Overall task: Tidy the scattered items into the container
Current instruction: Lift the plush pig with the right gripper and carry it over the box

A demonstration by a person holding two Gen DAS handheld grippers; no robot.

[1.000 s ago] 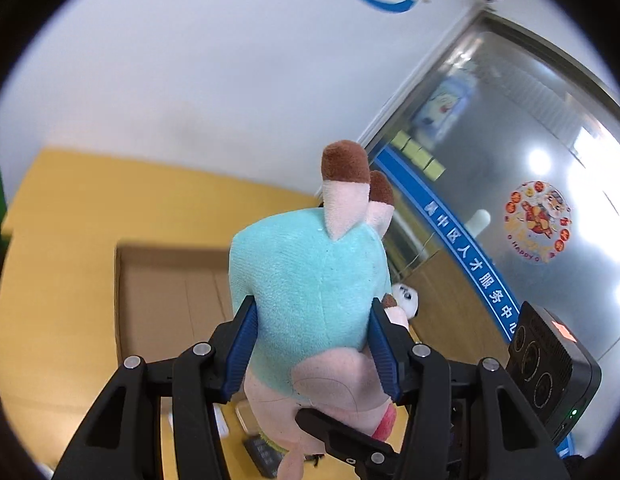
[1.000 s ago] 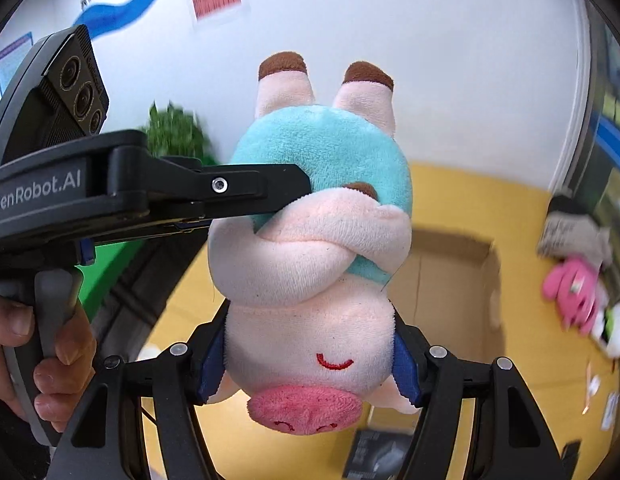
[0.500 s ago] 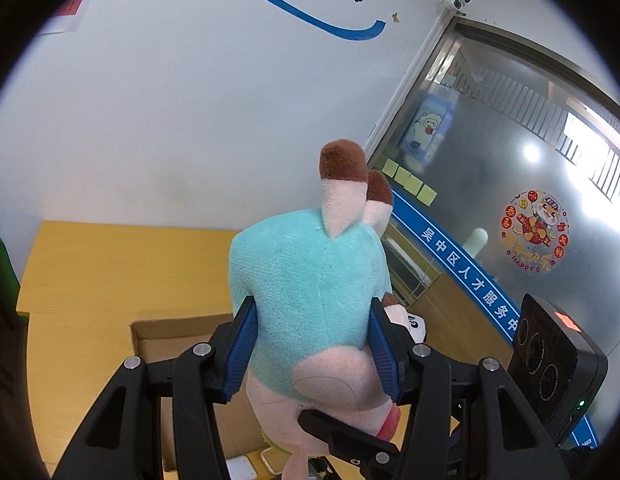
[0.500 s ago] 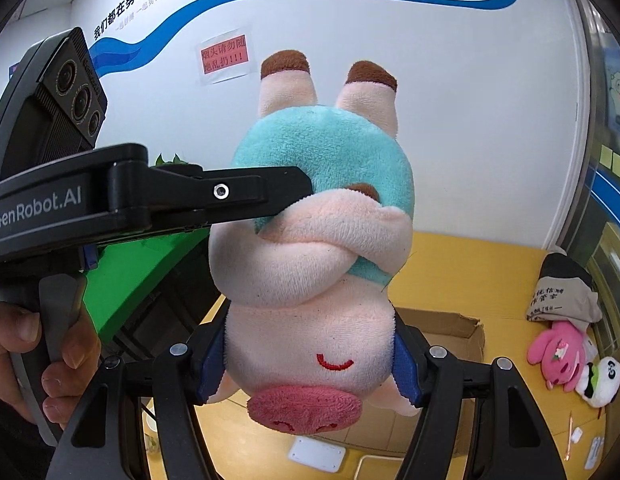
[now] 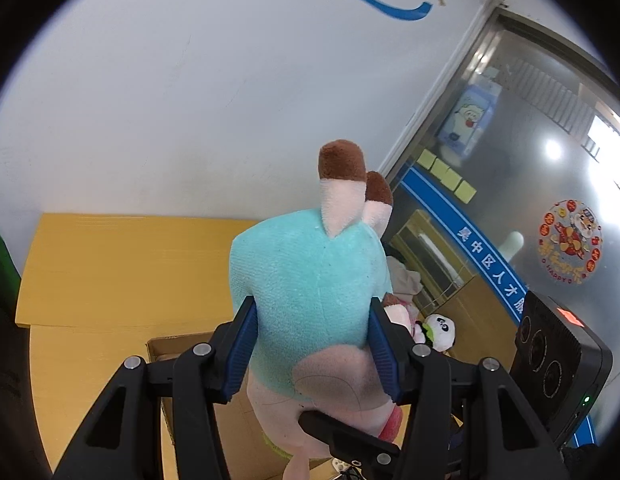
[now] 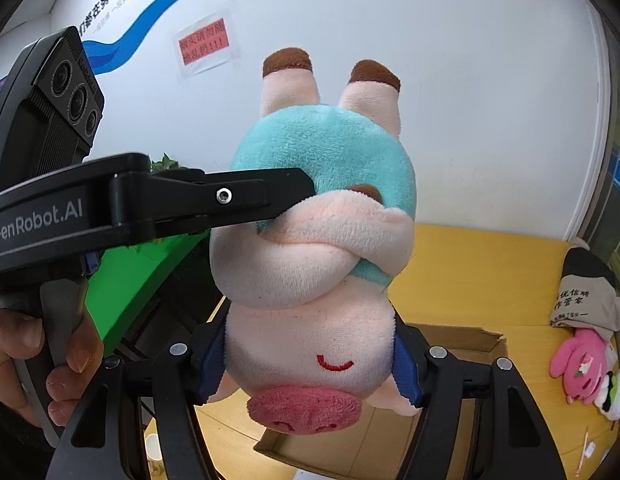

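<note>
A plush pig (image 5: 310, 292) in a turquoise shirt hangs upside down, feet up, held by both grippers above the floor. My left gripper (image 5: 310, 344) is shut on its turquoise body, blue pads pressing both sides. My right gripper (image 6: 310, 356) is shut on the pig's (image 6: 310, 320) pink head, snout toward the camera. In the right wrist view the left gripper (image 6: 297, 196) reaches in from the left, held by a person's hand (image 6: 17, 360). Below the pig lies the open cardboard box (image 6: 462, 340), whose corner (image 5: 169, 344) also shows in the left wrist view.
On the yellow floor (image 6: 490, 272) at the right lie a pink plush (image 6: 578, 364), a panda plush (image 6: 614, 396) and a grey cloth bag (image 6: 586, 300). The panda plush (image 5: 440, 330) sits by a glass door (image 5: 530, 200). A green panel (image 6: 129, 288) stands at left, white wall behind.
Both grippers have carried the pig along together and somewhat higher; the box now sits lower in both views, with more wall showing. The grips on the pig are unchanged.
</note>
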